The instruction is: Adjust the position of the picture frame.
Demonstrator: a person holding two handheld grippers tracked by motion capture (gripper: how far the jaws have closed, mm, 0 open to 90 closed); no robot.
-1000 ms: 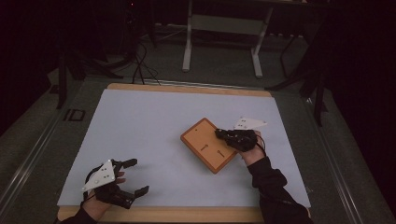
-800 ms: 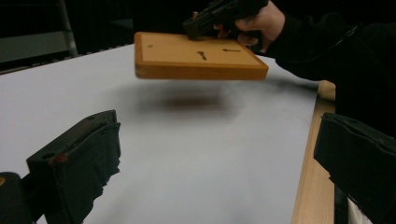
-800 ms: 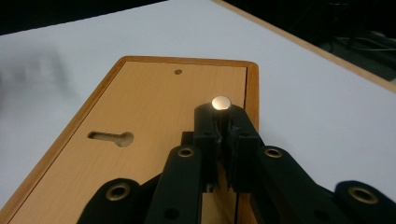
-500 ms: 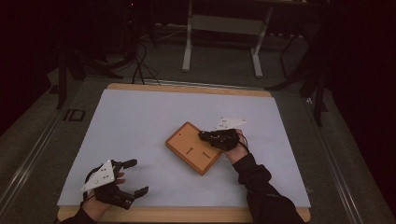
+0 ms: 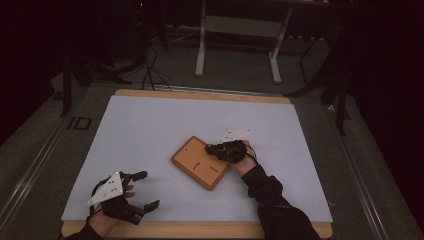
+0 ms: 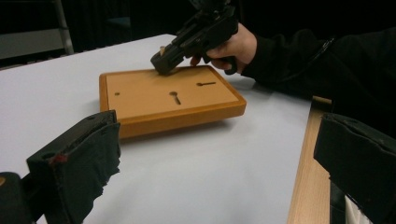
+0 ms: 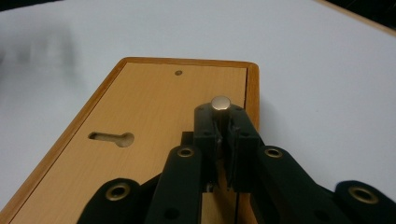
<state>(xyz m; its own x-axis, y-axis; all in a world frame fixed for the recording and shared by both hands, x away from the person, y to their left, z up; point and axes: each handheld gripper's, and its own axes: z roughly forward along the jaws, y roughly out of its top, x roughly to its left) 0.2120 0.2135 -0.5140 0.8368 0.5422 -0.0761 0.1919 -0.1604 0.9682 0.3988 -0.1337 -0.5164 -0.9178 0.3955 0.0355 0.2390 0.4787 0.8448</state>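
Note:
A flat wooden board point(image 5: 196, 165) with two keyhole slots lies on the white table cover point(image 5: 150, 130), right of centre. My right gripper point(image 5: 209, 148) reaches over the board's far right edge. In the right gripper view its jaws are shut on a small round-headed metal peg point(image 7: 220, 103) above the board point(image 7: 154, 102). The left gripper view shows the board point(image 6: 154, 100) with the right gripper point(image 6: 161, 63) bearing down on its far edge. My left gripper point(image 5: 147, 190) rests near the table's front left corner, jaws wide open and empty, also seen in its own view point(image 6: 217, 163).
The table's wooden front rim point(image 5: 200, 229) runs just below my left hand. A metal stand point(image 5: 237, 45) and cables point(image 5: 150, 65) sit on the dark floor beyond the far edge. A dark sleeve point(image 5: 275, 205) crosses the front right of the cover.
My right gripper has moved left and toward the front, and the wooden board has shifted left with it. My left gripper has stayed in place.

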